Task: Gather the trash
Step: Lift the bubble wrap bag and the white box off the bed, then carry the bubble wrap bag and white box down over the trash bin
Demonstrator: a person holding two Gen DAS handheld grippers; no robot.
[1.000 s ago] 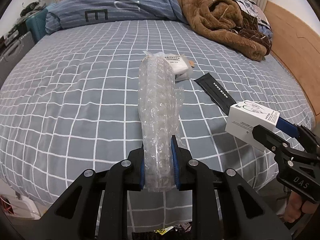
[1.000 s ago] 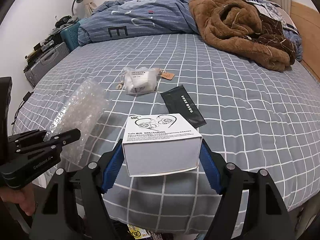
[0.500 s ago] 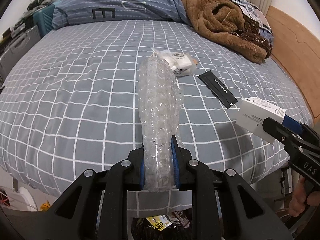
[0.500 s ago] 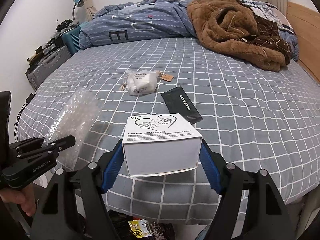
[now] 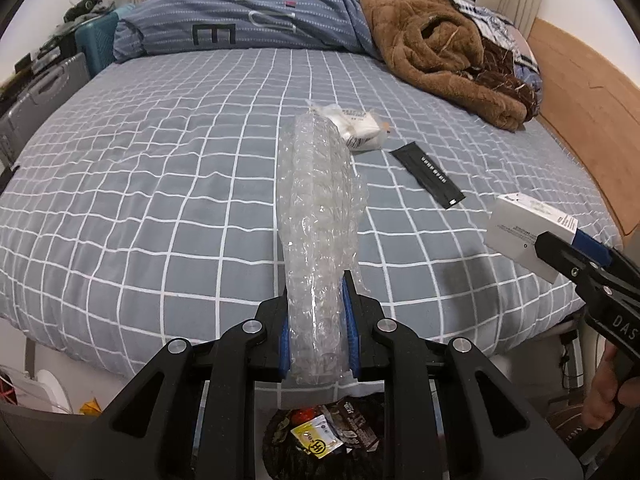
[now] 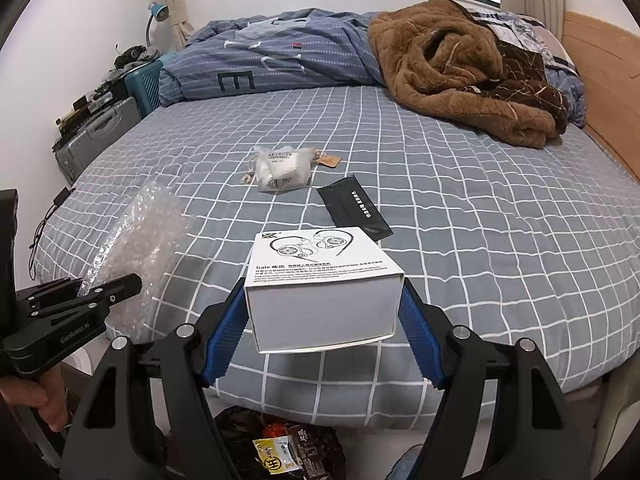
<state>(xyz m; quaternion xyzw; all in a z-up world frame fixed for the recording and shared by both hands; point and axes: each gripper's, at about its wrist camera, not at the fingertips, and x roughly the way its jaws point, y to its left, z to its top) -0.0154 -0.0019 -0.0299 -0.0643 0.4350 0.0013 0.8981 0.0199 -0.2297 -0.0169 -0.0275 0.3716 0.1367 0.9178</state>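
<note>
- The bed (image 5: 160, 200), under a grey checked sheet, spreads ahead of both tongs; its near edge lies just below them, so both loads hang off the mattress.
- A blue duvet (image 6: 280, 64) and a brown fleece blanket (image 6: 460, 68) are heaped at the far end, well beyond both tongs and likely bedding, not trash.
- A black trash bag (image 5: 332, 436) gapes on the floor directly under the tongs, wrappers showing inside, probably where both loads are meant to go.
- The left tongs (image 5: 318, 332) are clamped on a rolled sheet of bubble wrap (image 5: 320, 208), pinched at its near end so the rest sticks out forward.
- The right tongs (image 6: 320, 320) stand wide, clamped on the sides of a white earphone box (image 6: 320, 280), held level.
- Ahead of the right tongs, still on the sheet, lie a black sachet (image 6: 354, 212) and, farther off, a white plastic packet (image 6: 284, 168); these look like trash left to collect.
</note>
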